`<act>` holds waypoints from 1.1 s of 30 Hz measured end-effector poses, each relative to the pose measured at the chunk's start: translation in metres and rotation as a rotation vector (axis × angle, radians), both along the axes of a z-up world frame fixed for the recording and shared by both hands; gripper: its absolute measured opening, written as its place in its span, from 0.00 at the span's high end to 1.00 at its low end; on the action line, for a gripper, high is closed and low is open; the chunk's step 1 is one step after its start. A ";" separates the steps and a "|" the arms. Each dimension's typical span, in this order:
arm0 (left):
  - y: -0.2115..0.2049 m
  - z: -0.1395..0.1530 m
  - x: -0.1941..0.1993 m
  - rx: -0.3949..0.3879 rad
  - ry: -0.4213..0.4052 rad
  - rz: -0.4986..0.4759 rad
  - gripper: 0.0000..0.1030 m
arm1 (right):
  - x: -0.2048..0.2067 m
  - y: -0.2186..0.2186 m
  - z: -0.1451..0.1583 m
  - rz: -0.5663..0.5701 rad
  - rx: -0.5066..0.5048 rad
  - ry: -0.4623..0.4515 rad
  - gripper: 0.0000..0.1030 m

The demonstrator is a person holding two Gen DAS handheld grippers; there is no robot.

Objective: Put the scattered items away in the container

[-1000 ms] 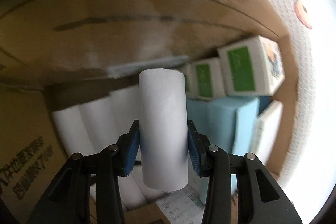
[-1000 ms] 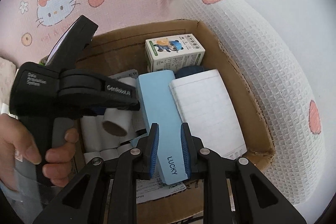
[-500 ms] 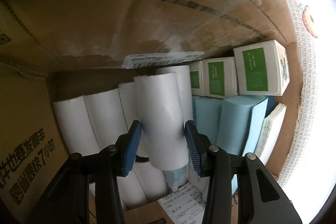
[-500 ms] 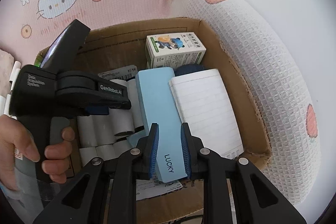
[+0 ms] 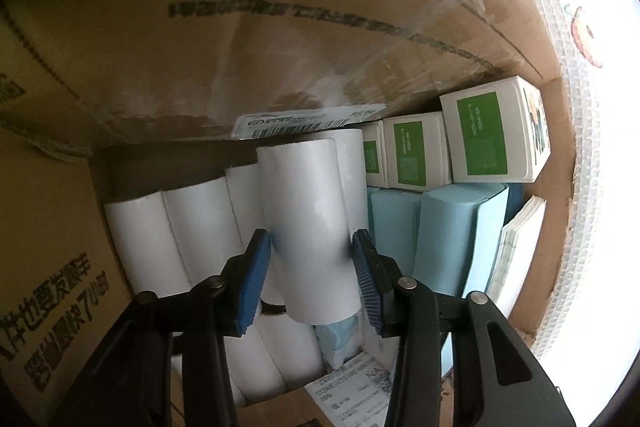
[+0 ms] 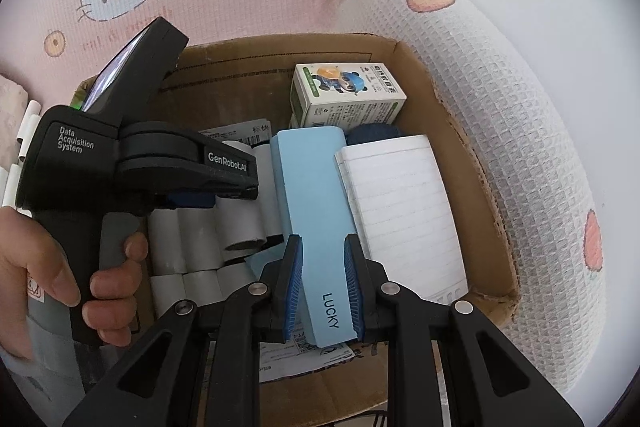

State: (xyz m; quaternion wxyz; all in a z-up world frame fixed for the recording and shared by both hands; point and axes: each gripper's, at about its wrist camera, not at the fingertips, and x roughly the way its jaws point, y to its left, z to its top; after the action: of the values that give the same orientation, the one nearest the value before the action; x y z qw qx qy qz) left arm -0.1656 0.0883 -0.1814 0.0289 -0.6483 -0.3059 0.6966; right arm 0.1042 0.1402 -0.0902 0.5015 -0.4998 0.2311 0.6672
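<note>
Cardboard box (image 5: 280,47), white roll (image 5: 308,227) between left gripper (image 5: 310,283) pads, gaps showing

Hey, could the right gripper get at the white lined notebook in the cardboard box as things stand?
Probably not yet: the right gripper is shut on the light blue LUCKY box. The white lined notebook lies uncovered just right of it in the cardboard box, so the path looks free once emptied.

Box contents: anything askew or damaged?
One white roll lies on top of the other rolls, between the left gripper pads, not nested in the row. The box has a torn, ragged right corner. The right gripper clamps the blue case.
</note>
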 end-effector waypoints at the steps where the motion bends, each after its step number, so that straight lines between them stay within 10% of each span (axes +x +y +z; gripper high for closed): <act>1: 0.001 0.005 0.000 -0.019 0.024 -0.006 0.50 | 0.000 -0.001 0.000 0.002 0.000 0.001 0.83; 13: 0.011 0.060 0.017 -0.100 0.174 -0.076 0.45 | -0.007 -0.015 0.010 0.033 0.019 0.001 0.83; 20: -0.010 0.069 0.028 -0.091 0.249 -0.147 0.90 | -0.010 -0.022 0.012 0.042 0.021 0.011 0.83; 33: -0.036 0.140 0.081 -0.303 0.570 -0.250 0.90 | -0.017 -0.044 0.022 0.042 0.040 0.072 0.83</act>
State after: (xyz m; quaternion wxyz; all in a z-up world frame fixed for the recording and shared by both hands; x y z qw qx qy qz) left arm -0.0851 0.0524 -0.0419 0.1016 -0.4570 -0.0968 0.8783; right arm 0.0870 0.0967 -0.0681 0.4888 -0.4698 0.2251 0.6998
